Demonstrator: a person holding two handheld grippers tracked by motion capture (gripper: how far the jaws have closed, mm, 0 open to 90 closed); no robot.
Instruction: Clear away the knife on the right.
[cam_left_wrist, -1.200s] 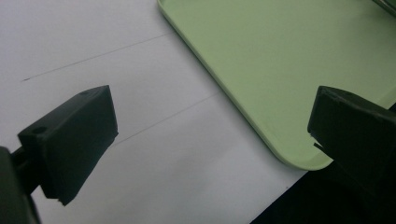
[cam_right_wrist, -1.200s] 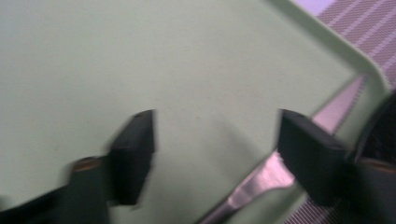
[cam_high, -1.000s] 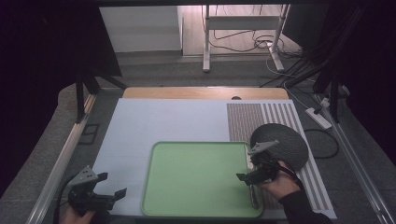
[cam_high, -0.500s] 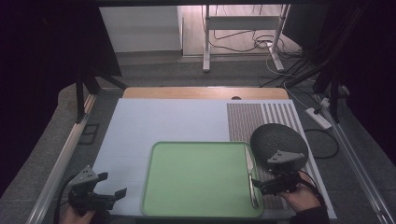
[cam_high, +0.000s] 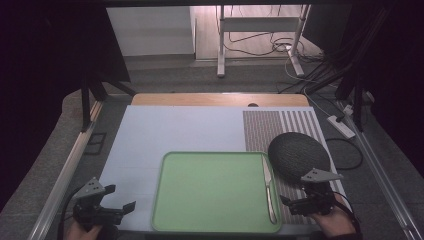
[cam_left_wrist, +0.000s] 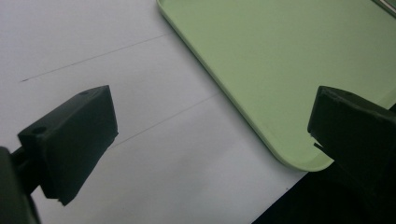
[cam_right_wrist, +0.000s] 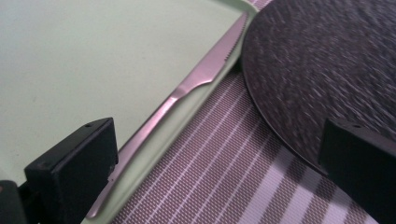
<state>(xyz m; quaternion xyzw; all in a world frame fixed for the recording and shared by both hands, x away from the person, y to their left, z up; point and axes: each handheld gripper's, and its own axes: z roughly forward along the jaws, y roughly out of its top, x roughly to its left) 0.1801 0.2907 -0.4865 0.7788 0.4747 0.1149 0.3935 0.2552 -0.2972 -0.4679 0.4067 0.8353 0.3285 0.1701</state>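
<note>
A steel table knife (cam_high: 268, 187) lies along the right rim of the green tray (cam_high: 215, 192), blade pointing away from me. My right gripper (cam_high: 290, 204) hovers just right of the knife's handle over the striped mat (cam_high: 280, 125). Its jaws have just been opening and now stand wide apart. In the right gripper view the knife (cam_right_wrist: 187, 88) runs past the left jaw, untouched, and nothing is held in the right gripper (cam_right_wrist: 219, 163). My left gripper (cam_high: 121, 197) rests open at the near left over the white sheet, beside the tray's corner (cam_left_wrist: 289, 154). The left gripper (cam_left_wrist: 215, 135) is empty.
A dark round woven mat (cam_high: 298, 156) lies on the striped mat, close to the tray's right edge and just beyond my right gripper. The same round mat (cam_right_wrist: 327, 60) nearly touches the knife blade. A pale sheet (cam_high: 165, 135) covers the table's left and middle.
My right gripper has drawn back from the tray's right rim, moving right and toward the near edge, and its jaws have spread. The knife stays on the tray. The left gripper has kept still.
</note>
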